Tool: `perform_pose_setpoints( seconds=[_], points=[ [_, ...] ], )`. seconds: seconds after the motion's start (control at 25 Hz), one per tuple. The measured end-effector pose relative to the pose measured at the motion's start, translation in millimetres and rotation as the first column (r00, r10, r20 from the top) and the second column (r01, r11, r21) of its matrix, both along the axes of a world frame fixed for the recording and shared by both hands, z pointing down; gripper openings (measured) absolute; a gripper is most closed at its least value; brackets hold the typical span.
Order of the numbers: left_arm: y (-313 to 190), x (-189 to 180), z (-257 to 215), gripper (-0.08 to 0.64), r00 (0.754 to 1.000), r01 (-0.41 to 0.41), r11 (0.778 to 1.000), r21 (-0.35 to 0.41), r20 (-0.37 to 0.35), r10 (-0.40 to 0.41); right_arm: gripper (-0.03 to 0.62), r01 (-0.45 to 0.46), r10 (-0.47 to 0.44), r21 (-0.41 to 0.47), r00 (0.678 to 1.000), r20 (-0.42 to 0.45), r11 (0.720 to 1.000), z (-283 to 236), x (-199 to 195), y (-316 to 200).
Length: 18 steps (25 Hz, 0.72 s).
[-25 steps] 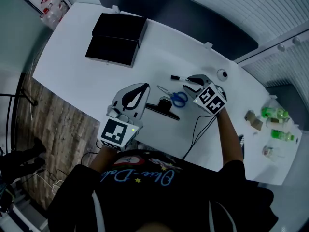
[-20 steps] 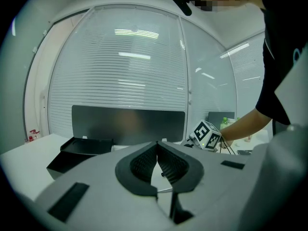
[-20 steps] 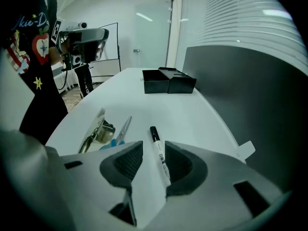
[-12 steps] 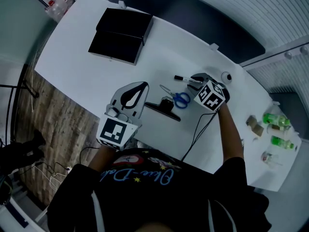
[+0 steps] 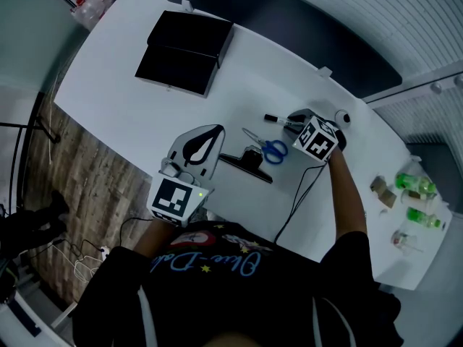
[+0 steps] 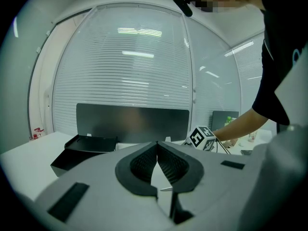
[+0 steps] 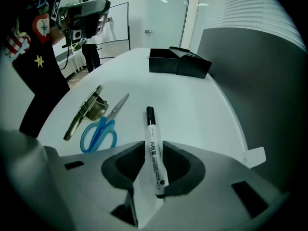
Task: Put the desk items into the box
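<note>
A white marker with a black cap (image 7: 151,129) lies on the white desk (image 7: 192,105), between the jaws of my right gripper (image 7: 154,144). Those jaws have just been closing a little, but a gap remains on each side of the marker, so the gripper is open. In the head view the right gripper (image 5: 291,119) points steeply down over the marker (image 5: 275,118). Blue-handled scissors (image 7: 101,129) and a metal binder clip (image 7: 86,110) lie to its left. The open black box (image 5: 184,53) sits at the far left of the desk. My left gripper (image 6: 157,143) hovers shut and empty near the front edge.
A small round object (image 5: 341,116) sits just behind the right gripper. Green bottles (image 5: 409,186) and small items stand at the desk's right end. A dark panel (image 6: 132,121) runs along the back edge. A cable (image 5: 293,201) trails from the right gripper.
The right gripper has sunk closer to the desk over the marker. The left gripper has stayed where it was.
</note>
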State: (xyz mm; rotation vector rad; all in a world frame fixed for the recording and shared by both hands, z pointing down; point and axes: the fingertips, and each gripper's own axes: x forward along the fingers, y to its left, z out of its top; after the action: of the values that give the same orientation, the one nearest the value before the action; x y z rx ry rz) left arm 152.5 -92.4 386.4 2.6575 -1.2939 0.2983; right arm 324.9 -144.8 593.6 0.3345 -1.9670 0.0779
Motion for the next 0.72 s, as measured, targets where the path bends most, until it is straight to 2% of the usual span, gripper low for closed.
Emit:
perform_pose_setpoints(
  seconds=[0.32,0.44,0.72],
  points=[
    [-1.5,-5.1,-2.2,0.009,1.0,0.017,1.0,0.005,0.007,-0.017,0.104,0.03,-0.027,-0.077,0.999,0.038,0.997,1.4,-5.6,-0.5],
    [-1.3,-5.2,-2.6,0.009,1.0,0.017,1.0,0.006,0.007,-0.017,0.083,0.024,-0.021,-0.1,0.999,0.026,0.995,3.4,-3.9,3.6],
    [3.9,-1.3,-2.8,0.009,1.0,-0.003,1.0,0.006,0.008,0.003,0.074,0.019,-0.018,-0.076,1.0,0.012,0.997,3.0,-4.9,3.7]
  ],
)
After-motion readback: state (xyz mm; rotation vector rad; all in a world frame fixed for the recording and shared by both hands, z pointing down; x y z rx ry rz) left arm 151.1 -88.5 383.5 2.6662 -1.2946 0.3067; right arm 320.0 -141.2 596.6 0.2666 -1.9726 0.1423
